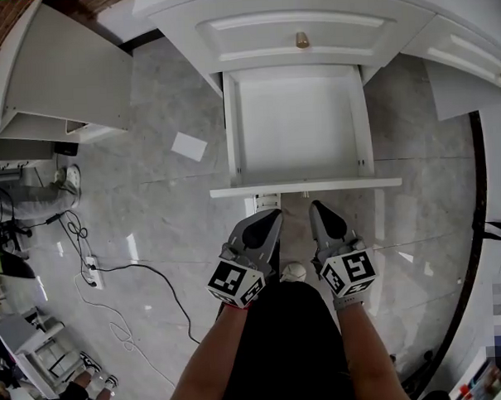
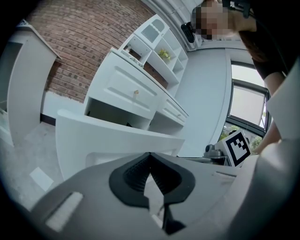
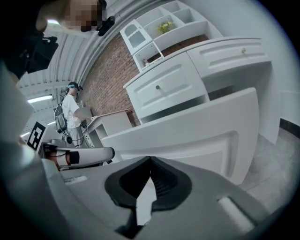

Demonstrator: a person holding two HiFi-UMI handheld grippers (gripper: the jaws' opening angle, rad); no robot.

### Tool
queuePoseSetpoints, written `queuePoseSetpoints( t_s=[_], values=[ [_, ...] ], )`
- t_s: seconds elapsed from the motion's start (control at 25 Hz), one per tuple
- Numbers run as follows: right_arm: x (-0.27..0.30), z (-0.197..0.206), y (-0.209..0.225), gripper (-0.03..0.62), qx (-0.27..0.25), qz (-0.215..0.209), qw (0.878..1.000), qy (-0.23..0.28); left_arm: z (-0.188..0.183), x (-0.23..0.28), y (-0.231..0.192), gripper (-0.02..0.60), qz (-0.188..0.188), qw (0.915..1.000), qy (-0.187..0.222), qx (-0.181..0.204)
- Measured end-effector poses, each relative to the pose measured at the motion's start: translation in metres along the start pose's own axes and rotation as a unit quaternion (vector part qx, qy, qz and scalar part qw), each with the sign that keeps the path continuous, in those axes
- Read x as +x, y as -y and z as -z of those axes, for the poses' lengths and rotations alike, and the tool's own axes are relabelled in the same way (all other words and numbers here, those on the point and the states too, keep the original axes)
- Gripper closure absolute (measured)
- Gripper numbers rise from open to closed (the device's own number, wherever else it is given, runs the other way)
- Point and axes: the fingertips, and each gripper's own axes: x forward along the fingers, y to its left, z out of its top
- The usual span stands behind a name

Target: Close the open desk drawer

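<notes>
Drawer (image 1: 297, 127) stands pulled well out of the white desk (image 1: 292, 23), toward us, centre of the scene, its inside bare. Its front panel (image 1: 306, 186) is the near edge, over the grey floor (image 1: 169, 223). Far of it, the desk's upper drawer with a small knob (image 1: 302, 40) sits flush.

We judge the task barely begun: nothing is pushed in yet and the whole closing travel is left.

Left gripper (image 1: 269, 217) and right gripper (image 1: 317, 209) sit side by side just near of the front panel, tips pointed at it. We cannot tell whether either tip touches the panel. In each gripper view the jaws are pressed together at the tips with nothing between them and the panel looms close ahead. We read this as set to push with closed tips.

A sheet of paper (image 1: 188, 145) lies on the floor, left of the drawer.
</notes>
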Motion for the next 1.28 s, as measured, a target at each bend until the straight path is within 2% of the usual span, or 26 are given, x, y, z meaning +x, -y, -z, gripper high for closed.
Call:
queuePoseSetpoints(
  t_s=[0.32, 0.76, 1.28],
  values=[
    [0.024, -0.004, 0.01, 0.592, 0.008, 0.005, 1.0, 0.007, 0.0, 0.004, -0.03, 0.58, -0.024, 0.9997, -0.003, -0.005],
    [0.045, -0.012, 0.018, 0.593, 0.045, 0.03, 0.998, 0.022, -0.006, 0.025, -0.041, 0.58, -0.02, 0.9998, -0.006, -0.006],
    [0.079, -0.035, 0.036, 0.592, 0.088, 0.052, 0.994, 0.034, -0.034, 0.047, -0.065, 0.58, -0.045, 0.9989, 0.007, -0.013]
  ],
)
